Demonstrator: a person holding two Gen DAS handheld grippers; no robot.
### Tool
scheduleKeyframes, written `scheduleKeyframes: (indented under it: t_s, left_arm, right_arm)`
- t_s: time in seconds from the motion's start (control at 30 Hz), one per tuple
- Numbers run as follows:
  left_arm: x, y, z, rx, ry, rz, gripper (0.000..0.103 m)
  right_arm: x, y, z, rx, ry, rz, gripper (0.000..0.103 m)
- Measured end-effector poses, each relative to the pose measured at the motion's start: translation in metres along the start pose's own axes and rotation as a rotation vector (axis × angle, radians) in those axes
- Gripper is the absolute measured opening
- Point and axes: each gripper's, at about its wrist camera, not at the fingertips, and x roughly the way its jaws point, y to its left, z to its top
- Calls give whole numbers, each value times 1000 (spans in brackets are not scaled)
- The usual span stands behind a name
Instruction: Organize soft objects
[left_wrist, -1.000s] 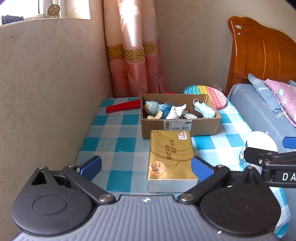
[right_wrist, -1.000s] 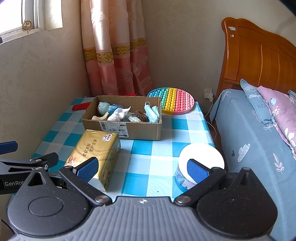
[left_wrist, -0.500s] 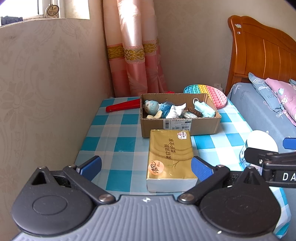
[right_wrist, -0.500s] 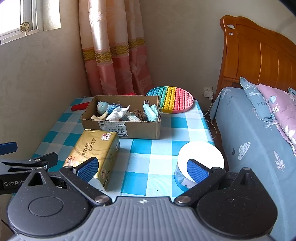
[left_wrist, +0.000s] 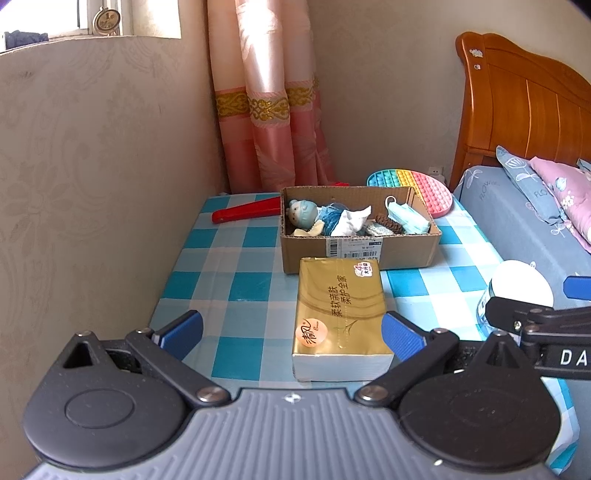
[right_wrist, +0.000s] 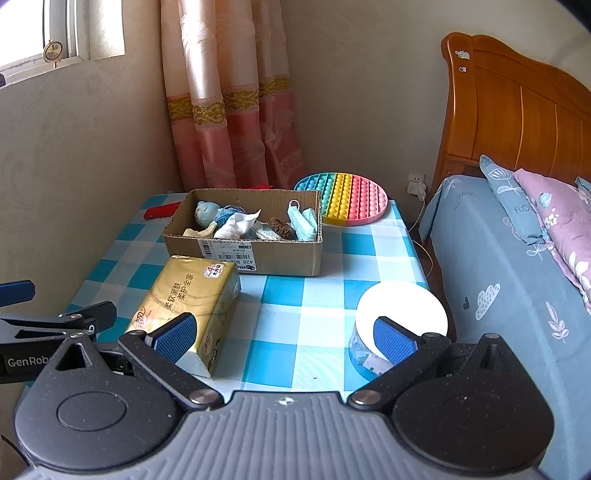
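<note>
- The left gripper (left_wrist: 291, 334) is hanging low at the near edge of the table (left_wrist: 236, 254), its blue pads spread wide and gripping nothing.
- The gold tissue pack (left_wrist: 341, 314) is lying flat on the checked cloth between those pads and just ahead of them, its far end sitting just short of the cardboard box (left_wrist: 360, 254), possibly touching it.
- The right gripper (right_wrist: 282, 334) is also standing wide open and empty, with a white-lidded tub (right_wrist: 400, 314) sitting near its right pad.
- The box is already holding soft things: a small doll (left_wrist: 304, 216), a white cloth (left_wrist: 351, 221), a brown knitted piece (left_wrist: 389, 223) and a blue face mask (left_wrist: 408, 219).
- Judging from this, the step in hand is taking up the tissue pack with the left gripper.
- To do it well, the pads should be going in over the long sides of the pack, about halfway along, so it is not drooping at one end.
- The pack is soft and will be giving under pressure, so the squeeze should be closing gently until the wrapper is just dimpling.
- The box looks rather full; from here it is hard to say whether the pack will fit, so it may be better laid beside it or on top.
- The right gripper should be keeping clear of the tub while the left is working.
</note>
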Motion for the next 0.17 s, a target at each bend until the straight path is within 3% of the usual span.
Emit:
scheduleKeyframes:
  t_s: [0.17]
  left_arm:
    - [0,0,0,-3,0,-1,102]
  right_arm:
    - [-1,1,0,-2,-1,0,103]
